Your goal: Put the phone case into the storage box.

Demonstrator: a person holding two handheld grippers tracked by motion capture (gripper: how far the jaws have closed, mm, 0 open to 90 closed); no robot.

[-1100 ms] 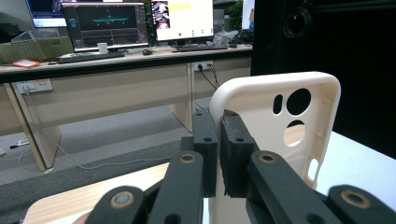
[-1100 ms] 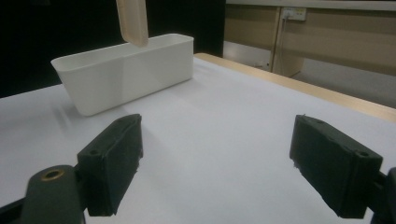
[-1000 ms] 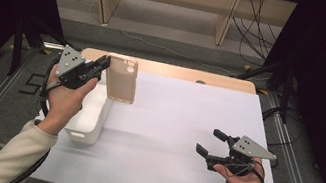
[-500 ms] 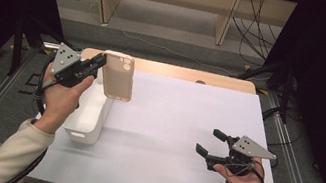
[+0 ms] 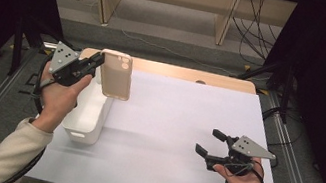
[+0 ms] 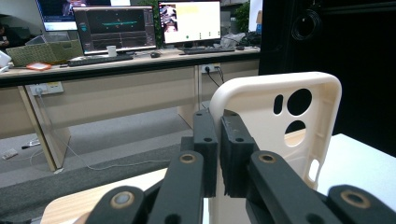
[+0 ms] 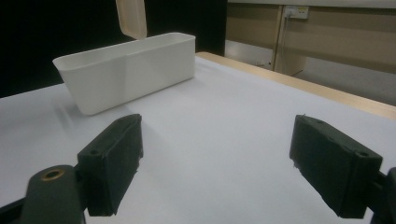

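The phone case [image 5: 116, 74], a beige shell with camera cutouts near its top, is pinched by one long edge between the pads of the left gripper [image 5: 96, 62], whose jaws are pressed together on the thin wall. In the left gripper view the phone case [image 6: 280, 135] stands upright just past the black pads, its hollow side turned toward the camera. It hangs in the air above the far end of the white bin [image 5: 88, 116], which sits on the white table [image 5: 181, 120] at the person's left. The right gripper [image 5: 209, 143] is held low over the table near its right front, well apart from the bin, jaws spread wide with nothing between them; its own view looks across the bare surface toward the bin [image 7: 126, 70].
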